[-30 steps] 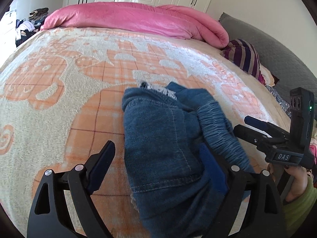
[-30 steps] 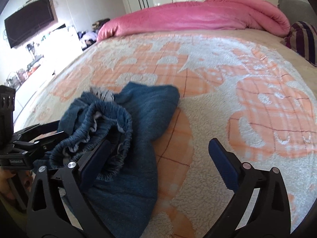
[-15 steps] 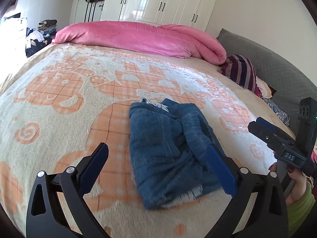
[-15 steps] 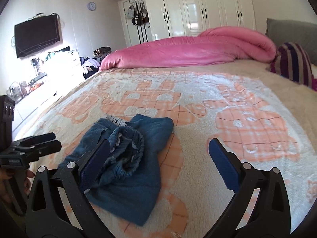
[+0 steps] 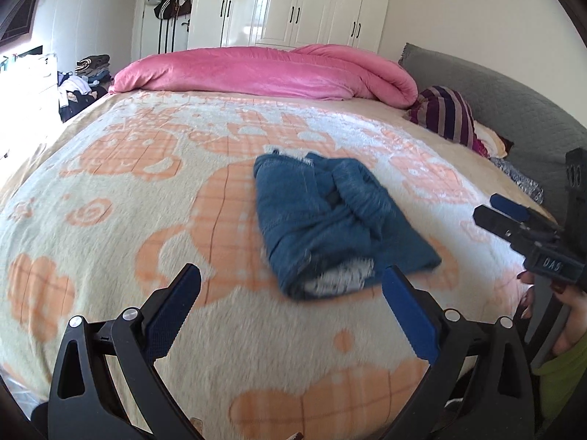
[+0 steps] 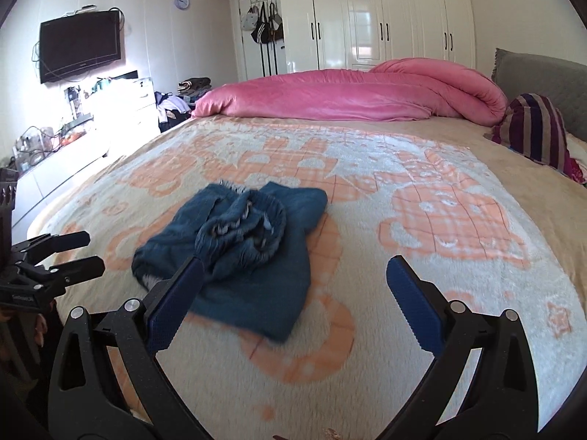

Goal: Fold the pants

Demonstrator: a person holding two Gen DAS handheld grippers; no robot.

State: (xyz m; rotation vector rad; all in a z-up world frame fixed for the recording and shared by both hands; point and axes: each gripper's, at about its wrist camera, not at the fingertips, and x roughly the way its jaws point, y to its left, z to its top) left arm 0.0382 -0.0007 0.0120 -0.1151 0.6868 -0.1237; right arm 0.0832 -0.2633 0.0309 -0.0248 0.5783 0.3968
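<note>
The blue denim pants lie folded in a small bundle on the orange and cream blanket, with the elastic waistband bunched on top. My left gripper hangs open just short of the bundle's near edge, with nothing between its blue pads. In the right wrist view my right gripper is open too, and its left pad overlaps the bundle's near edge in the picture without gripping it. Each gripper shows at the side of the other's view: the right gripper and the left gripper.
A rolled pink duvet lies across the far end of the bed. A striped pillow and a grey headboard are at the right. White wardrobes, a wall television and a low white cabinet with clutter stand beyond.
Both grippers have drawn back from the pants toward the bed's near edge and risen. The left gripper's pad, which was against the denim, is now clear. The folded bundle stays put.
</note>
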